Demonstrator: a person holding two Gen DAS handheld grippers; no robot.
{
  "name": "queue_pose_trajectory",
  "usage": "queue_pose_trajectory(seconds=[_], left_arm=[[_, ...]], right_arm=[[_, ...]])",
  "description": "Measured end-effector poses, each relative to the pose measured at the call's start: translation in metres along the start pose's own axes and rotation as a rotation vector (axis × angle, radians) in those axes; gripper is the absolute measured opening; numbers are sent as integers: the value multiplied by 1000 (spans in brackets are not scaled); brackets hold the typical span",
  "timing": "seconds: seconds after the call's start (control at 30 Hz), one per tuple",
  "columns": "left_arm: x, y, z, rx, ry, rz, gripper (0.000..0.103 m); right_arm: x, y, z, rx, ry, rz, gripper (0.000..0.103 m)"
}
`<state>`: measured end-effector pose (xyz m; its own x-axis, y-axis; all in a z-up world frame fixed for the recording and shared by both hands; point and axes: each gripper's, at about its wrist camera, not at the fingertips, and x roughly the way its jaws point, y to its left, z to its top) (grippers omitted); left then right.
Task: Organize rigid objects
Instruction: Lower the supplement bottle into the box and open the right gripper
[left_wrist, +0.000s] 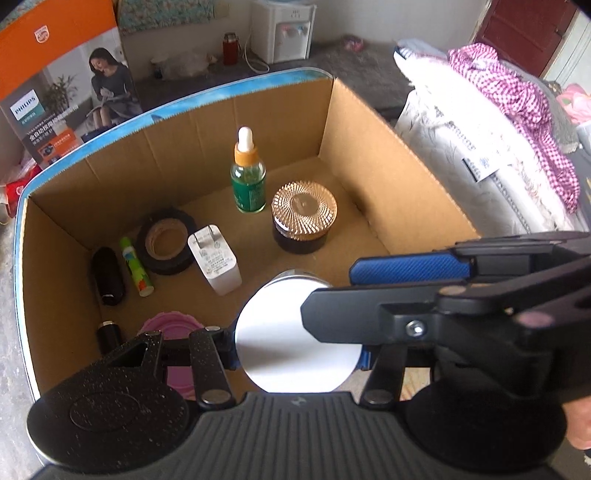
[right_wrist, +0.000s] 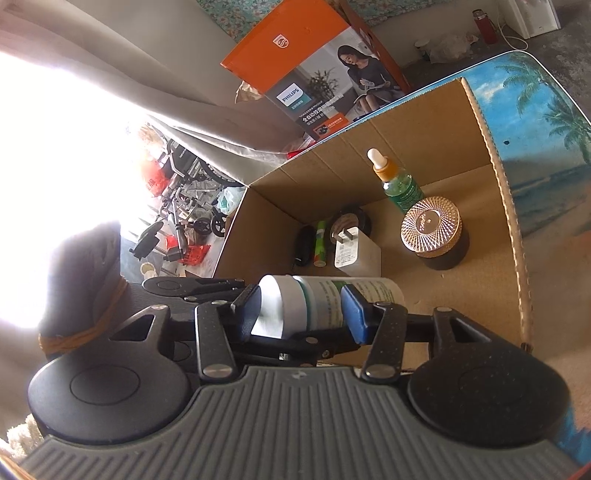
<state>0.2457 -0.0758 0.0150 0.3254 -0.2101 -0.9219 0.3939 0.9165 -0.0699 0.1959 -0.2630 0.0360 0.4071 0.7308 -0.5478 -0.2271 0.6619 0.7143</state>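
Jaws of both grippers around white bottle (right_wrist: 332, 302), left clamping, right unclear, above cardboard box (left_wrist: 369, 155) floor.

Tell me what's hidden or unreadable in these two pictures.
- Left wrist view: the pink lid is mostly hidden by the left hand-held gripper.
- Left wrist view: the white bottle shows only its end; its label is hidden.
- Right wrist view: the window area is washed out by glare.
- Both views: the charger print is too small to read.
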Motion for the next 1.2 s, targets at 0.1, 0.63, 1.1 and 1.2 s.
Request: queue_pose_trajectory(seconds=[0.1,0.63,1.1,1.2], left_arm=[[3,0,3,-6,16,-20,54],[3,-7,19,-20,-5,-40,64],[-75,-8,-25,-74,-395,0,96],[-97,-7,-47,-99,-469,39,102]], right_arm=[[0,-2,1,5,-4,-5,49],[-12,-7,6,-7,-76,-37,56],[-68,22,-15,-112,-310,-108,87],[-85,38,-29,-168,-368,-171,102]])
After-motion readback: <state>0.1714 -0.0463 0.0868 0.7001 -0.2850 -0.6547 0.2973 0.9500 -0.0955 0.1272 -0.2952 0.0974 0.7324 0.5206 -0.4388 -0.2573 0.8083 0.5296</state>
